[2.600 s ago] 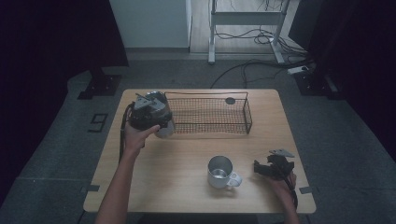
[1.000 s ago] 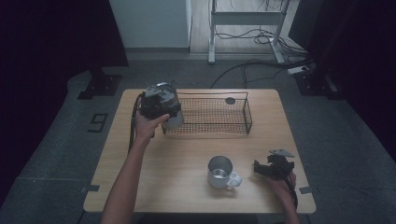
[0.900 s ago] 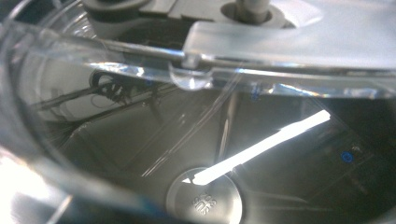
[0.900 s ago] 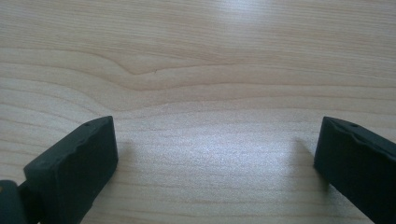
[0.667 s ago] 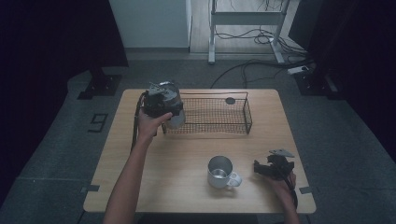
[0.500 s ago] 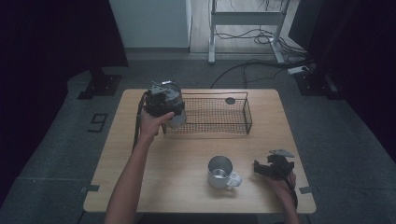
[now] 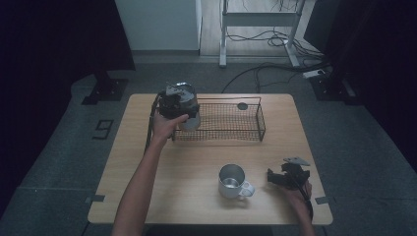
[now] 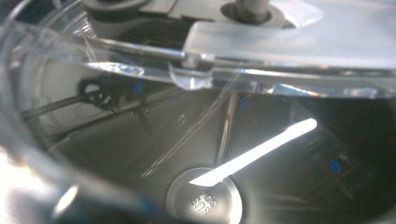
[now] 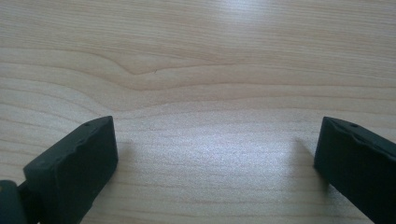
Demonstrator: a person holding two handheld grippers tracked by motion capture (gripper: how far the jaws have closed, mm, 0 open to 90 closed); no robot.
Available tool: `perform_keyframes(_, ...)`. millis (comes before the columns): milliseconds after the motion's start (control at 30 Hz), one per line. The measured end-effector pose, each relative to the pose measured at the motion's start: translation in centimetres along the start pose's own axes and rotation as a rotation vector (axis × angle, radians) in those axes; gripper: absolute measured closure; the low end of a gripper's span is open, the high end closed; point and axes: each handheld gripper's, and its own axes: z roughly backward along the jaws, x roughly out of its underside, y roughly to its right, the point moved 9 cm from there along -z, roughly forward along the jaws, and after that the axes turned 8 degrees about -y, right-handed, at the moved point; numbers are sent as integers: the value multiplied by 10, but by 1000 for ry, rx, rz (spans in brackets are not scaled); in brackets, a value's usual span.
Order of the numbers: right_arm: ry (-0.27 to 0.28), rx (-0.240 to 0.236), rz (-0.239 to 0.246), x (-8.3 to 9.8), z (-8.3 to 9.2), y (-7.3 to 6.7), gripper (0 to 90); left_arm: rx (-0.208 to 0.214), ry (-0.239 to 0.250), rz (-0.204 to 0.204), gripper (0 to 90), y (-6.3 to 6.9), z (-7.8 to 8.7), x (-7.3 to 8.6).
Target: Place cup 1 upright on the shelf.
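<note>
Left gripper (image 7: 179, 101): upper left of the high view, raised at the left end of the wire basket (image 7: 246, 129); it held a steel cup (image 7: 189, 120), which hung just under the hand, over the basket's left rim.
Left jaws: hidden by the hand in the high view; the left gripper view looked straight into the cup's shiny interior (image 8: 205, 158). The cup was carried, so I judged the jaws clamped on its wall.
Right gripper (image 7: 287, 178): lower right of the high view, resting on the table (image 7: 147, 191), jaws spread wide with bare wood between them, nothing held.
Second cup: a steel mug (image 7: 233, 181) with a handle stood upright at lower centre, near the right gripper but apart from it.
Basket contents: a small dark round item (image 7: 242, 105) at the far side; otherwise bare wire.
Step judged: placing the cup into the basket.
Risk 1: the cup base could catch the basket rim on lowering, tipping the cup or dragging the light basket.
Risk 2: smooth steel could slip in a rim-only grip, dropping early.
Risk 3: releasing while tilted would let it roll inside.
</note>
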Motion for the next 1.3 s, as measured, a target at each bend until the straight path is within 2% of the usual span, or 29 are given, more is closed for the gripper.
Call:
perform_keyframes(200, 1, 1, 0, 0, 0, 0, 0, 11, 1, -2, 41, 2, -4, -4)
perform_keyframes(700, 0, 1, -1, 0, 0, 0, 0, 5, -6, 7, 41, -4, -22, -12)
perform_keyframes(1033, 1, 1, 0, 0, 0, 0, 0, -10, -23, 29, 41, -11, -36, -9)
perform_keyframes(1300, 1, 1, 0, 0, 0, 0, 0, -20, -37, 26, 41, -13, -47, -5)
